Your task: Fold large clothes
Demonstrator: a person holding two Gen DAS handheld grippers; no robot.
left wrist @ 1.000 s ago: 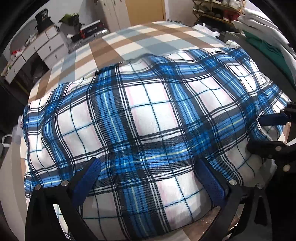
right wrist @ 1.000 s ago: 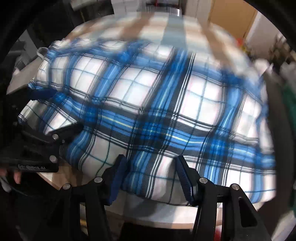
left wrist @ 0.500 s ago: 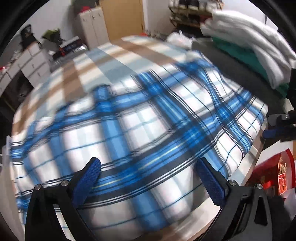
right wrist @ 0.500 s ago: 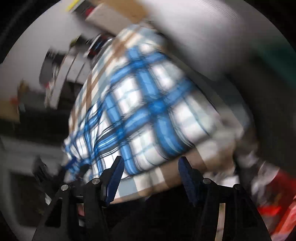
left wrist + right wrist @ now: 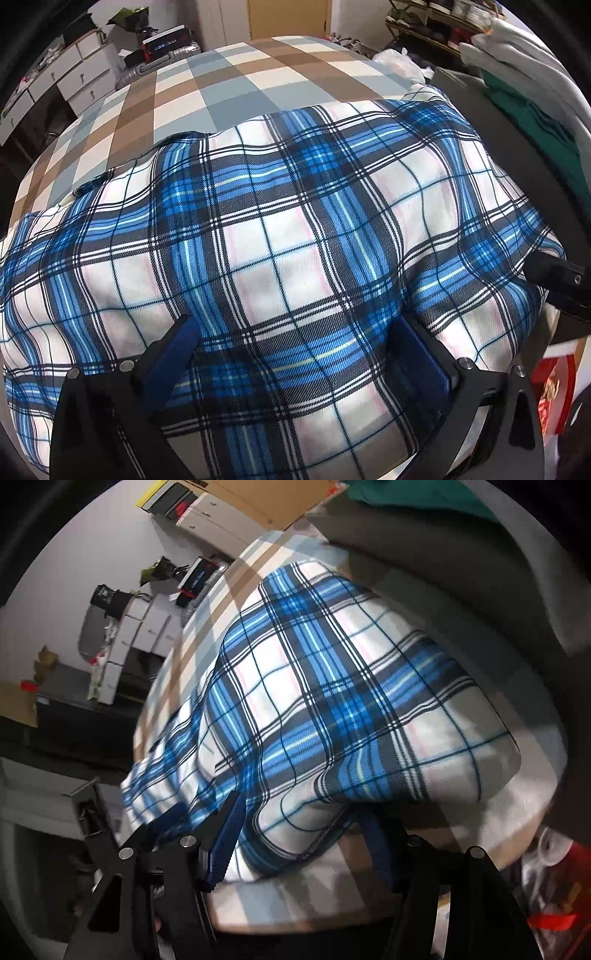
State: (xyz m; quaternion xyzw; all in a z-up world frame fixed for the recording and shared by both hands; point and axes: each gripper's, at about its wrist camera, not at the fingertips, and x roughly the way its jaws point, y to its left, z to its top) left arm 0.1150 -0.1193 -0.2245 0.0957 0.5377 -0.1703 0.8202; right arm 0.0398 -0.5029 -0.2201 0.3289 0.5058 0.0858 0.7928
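Note:
A large blue, white and black plaid cloth [image 5: 280, 236] lies folded on a checked brown, grey and white bed cover [image 5: 236, 77]. My left gripper [image 5: 295, 343] is open, its blue-padded fingers spread wide over the near edge of the cloth. My right gripper [image 5: 303, 823] is open too, tilted, its fingers straddling the cloth's near right corner [image 5: 325, 720]. The right gripper's black frame [image 5: 554, 280] shows at the right edge of the left wrist view. Neither gripper holds anything.
A dark chair back [image 5: 509, 122] with stacked white and green clothes [image 5: 532, 74] stands at the right. White drawers [image 5: 70, 77] and a suitcase stand beyond the bed at the left. A red bag [image 5: 554, 391] sits low at the right. Shelves are at the back right.
Both grippers swung about over the cloth. The right gripper moved to the cloth's right corner and rolled sideways. The left view came back to face the cloth squarely. Both stayed open.

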